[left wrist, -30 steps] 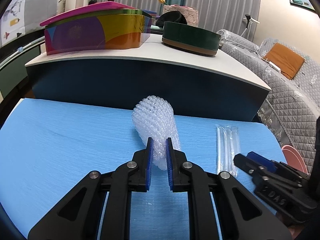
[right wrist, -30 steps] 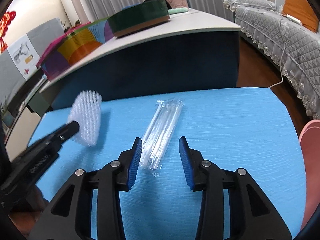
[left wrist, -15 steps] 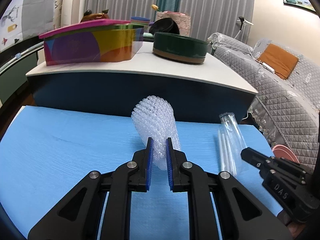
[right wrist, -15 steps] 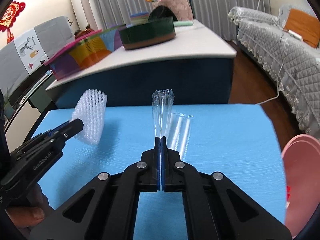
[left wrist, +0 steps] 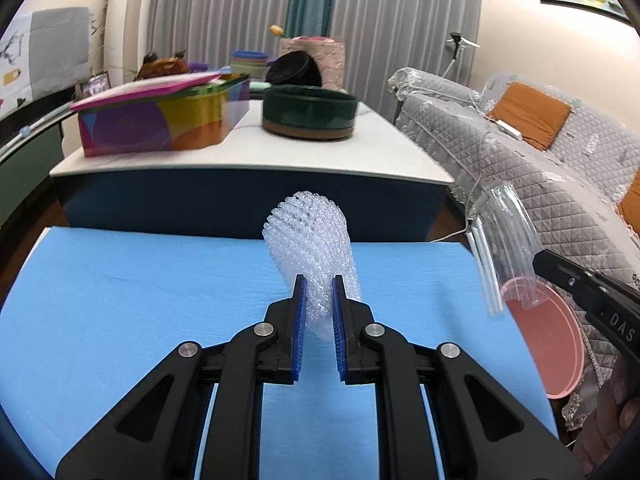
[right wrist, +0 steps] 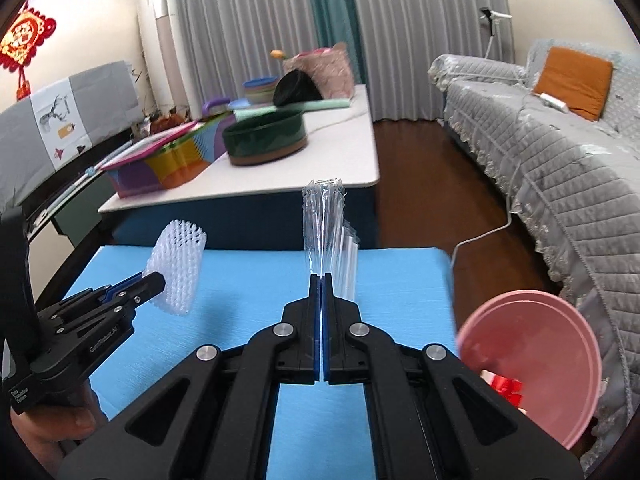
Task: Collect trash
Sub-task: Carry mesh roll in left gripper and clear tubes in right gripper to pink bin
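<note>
A white foam fruit net [left wrist: 310,240] stands up between the blue pads of my left gripper [left wrist: 319,286], which is shut on its lower end and holds it above the blue table [left wrist: 120,300]. In the right wrist view that net [right wrist: 178,268] hangs at the left. My right gripper [right wrist: 321,280] is shut on a clear plastic straw wrapper [right wrist: 324,228] that sticks up from its tips. From the left wrist view the wrapper [left wrist: 506,240] hangs at the right, above a pink bin [left wrist: 548,340].
The pink bin [right wrist: 532,356] stands on the floor right of the blue table, with something red inside. Behind the table is a white-topped counter [left wrist: 248,156] with a colourful box [left wrist: 160,120] and a dark green round tin [left wrist: 310,114]. A grey sofa [right wrist: 560,168] runs along the right.
My right gripper shut on the wrapper that lay flat on the table and lifted it, moving right toward the pink bin. My left gripper rose with the net still held.
</note>
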A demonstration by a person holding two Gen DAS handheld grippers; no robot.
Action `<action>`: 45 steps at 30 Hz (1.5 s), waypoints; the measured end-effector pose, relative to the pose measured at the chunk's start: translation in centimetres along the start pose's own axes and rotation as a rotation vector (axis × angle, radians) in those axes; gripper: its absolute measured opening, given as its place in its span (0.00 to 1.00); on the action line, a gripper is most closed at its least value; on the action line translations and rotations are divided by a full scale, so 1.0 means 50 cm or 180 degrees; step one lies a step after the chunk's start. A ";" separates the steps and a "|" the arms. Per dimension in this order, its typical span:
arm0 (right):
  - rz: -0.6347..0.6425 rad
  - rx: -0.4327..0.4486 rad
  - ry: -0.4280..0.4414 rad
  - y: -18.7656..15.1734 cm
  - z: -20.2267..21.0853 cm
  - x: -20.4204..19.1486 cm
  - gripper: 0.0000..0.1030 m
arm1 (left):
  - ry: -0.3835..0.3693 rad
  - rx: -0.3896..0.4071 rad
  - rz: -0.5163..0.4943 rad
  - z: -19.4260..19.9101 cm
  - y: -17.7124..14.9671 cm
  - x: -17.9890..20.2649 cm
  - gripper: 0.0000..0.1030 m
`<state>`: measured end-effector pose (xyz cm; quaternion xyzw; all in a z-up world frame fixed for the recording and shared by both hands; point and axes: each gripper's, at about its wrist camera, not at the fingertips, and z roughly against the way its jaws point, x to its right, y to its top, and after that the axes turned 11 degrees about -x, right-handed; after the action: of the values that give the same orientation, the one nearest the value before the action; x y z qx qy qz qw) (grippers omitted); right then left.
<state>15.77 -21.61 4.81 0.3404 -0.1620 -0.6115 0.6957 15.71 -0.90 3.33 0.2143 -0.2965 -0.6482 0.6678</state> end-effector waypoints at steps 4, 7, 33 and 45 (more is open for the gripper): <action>-0.0079 0.0074 -0.0043 -0.009 0.044 0.029 0.00 | -0.0043 0.0060 -0.0098 0.034 -0.006 0.039 0.12; -0.0102 0.0131 -0.0098 -0.018 0.072 0.046 0.00 | -0.0076 0.0083 -0.0144 0.051 -0.008 0.066 0.12; -0.0639 0.0364 -0.0517 -0.037 0.175 0.251 0.00 | -0.0370 0.0132 -0.0553 0.071 -0.005 0.259 0.12; -0.0916 0.0335 -0.0686 -0.043 0.180 0.334 0.00 | -0.0620 0.0044 -0.0841 0.033 -0.002 0.374 0.12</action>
<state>11.74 -40.20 6.60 0.3285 -0.2170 -0.7283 0.5608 14.21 -19.31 6.66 0.1922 -0.3335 -0.7460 0.5434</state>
